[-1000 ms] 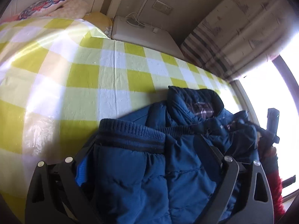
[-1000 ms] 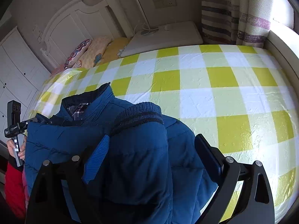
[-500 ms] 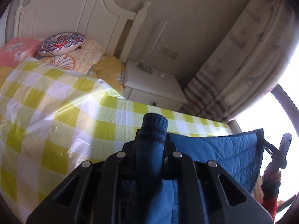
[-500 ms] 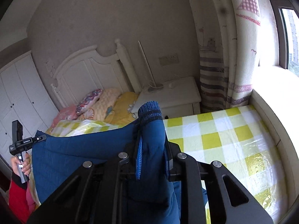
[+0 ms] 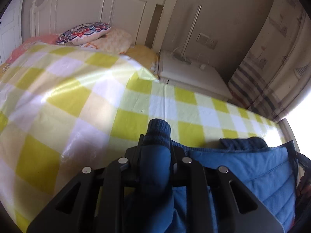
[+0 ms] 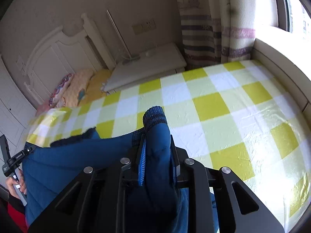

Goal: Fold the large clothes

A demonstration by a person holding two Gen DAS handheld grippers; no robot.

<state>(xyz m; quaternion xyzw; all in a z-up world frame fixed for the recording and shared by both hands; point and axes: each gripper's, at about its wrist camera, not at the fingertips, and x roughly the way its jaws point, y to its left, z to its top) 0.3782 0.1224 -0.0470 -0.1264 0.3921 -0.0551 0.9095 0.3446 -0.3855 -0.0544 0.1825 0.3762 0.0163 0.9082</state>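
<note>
Jacket (image 6: 81, 161) hem taut | left claw (image 5: 156, 155), right claw (image 6: 157, 155) clamped

bed (image 6: 223, 104): yellow check | headboard (image 5: 108, 5): white | nightstand (image 6: 147, 68) | curtain (image 6: 213, 29): possibly striped

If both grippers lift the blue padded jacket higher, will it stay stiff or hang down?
The blue padded jacket would probably sag: it already droops between the left gripper and right gripper. Quilted padding suggests bulky yet fairly light. The ribbed cuff likely resists slipping.
</note>
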